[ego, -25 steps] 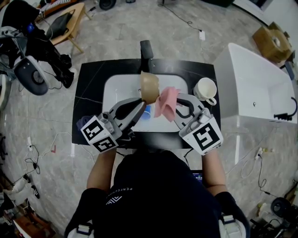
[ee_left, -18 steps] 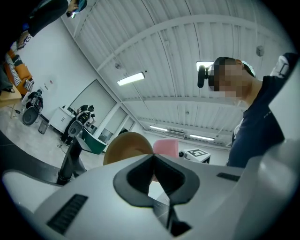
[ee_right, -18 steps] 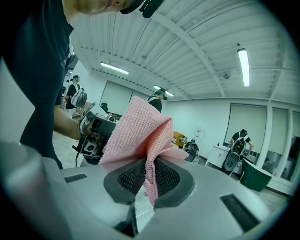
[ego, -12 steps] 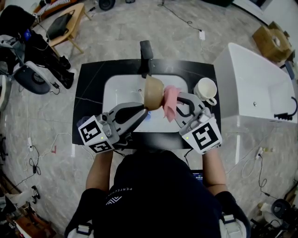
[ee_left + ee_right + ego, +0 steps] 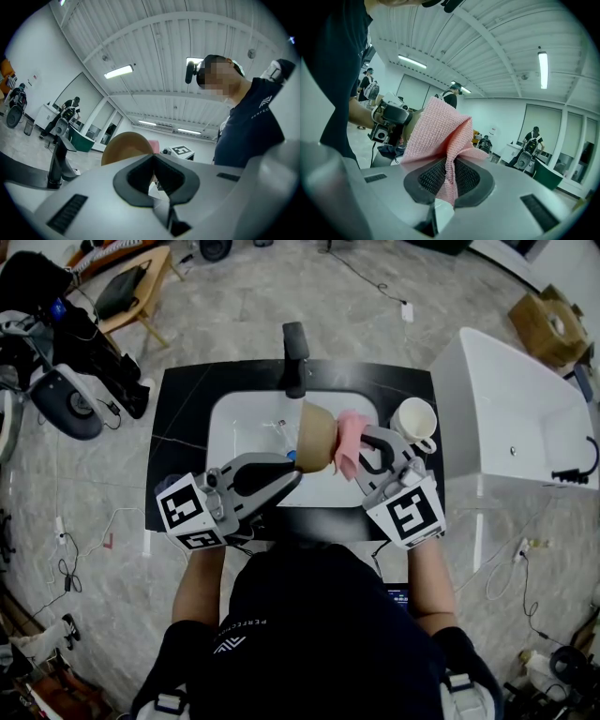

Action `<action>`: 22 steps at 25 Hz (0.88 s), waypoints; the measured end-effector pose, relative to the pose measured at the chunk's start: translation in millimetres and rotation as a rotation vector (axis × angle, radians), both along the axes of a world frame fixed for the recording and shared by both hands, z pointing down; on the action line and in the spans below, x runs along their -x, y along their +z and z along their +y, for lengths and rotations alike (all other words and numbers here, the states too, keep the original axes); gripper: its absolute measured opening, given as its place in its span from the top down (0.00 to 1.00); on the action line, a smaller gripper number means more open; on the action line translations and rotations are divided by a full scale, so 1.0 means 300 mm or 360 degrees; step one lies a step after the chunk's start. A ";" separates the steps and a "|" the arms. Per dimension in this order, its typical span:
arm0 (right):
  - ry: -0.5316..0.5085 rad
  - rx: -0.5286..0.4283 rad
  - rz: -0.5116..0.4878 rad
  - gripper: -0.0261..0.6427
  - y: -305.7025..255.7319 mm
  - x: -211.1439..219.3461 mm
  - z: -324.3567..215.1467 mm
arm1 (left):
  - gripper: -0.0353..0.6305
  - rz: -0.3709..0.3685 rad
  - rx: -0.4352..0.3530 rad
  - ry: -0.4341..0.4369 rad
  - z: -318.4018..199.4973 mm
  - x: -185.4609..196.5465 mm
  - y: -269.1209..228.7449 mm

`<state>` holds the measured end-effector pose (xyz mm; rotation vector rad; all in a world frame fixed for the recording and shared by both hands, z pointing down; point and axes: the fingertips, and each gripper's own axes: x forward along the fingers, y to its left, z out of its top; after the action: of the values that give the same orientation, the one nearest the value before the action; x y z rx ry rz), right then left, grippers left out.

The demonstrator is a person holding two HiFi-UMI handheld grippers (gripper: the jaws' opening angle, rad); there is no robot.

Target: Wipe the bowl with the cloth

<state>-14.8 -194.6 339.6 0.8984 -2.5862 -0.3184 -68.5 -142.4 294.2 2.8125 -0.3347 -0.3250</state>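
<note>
Two tools up over the white sink (image 5: pixel 230 423), close together. Clamped in the left tool (image 5: pixel 292 463) (image 5: pixel 152 161): the tan bowl (image 5: pixel 317 434) (image 5: pixel 125 146), jaws closed down on its rim, tipped on its side and held clear of the basin. Pinched tight in the right tool (image 5: pixel 359 454) (image 5: pixel 446 177): the pink cloth (image 5: pixel 351 439) (image 5: pixel 440 136), bunched upward out of the closed jaws and pressed against the bowl's right side. From the left gripper view, only a pink edge of cloth showing just past the bowl. Behind the sink, upright, a black faucet (image 5: pixel 294 354). To the right on the black surface (image 5: pixel 178 418), beside the sink's edge and near the right tool, a white mug (image 5: pixel 413 420).
</note>
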 end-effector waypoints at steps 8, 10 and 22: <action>-0.0013 0.0033 0.0031 0.89 0.051 0.019 0.040 | 0.93 0.0053 -0.0006 -0.0031 0.020 0.030 -0.005; -0.0030 0.0040 0.0035 0.89 0.054 0.025 0.047 | 0.93 0.0055 -0.0003 -0.0049 0.013 0.031 -0.008; -0.0091 0.0083 -0.0065 0.89 0.031 0.042 0.059 | 0.93 0.0020 0.0024 -0.0118 -0.032 0.033 -0.003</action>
<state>-27.3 -176.7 349.0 0.8224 -2.6488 -0.2499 -78.3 -152.0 293.4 2.7871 -0.4377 -0.3544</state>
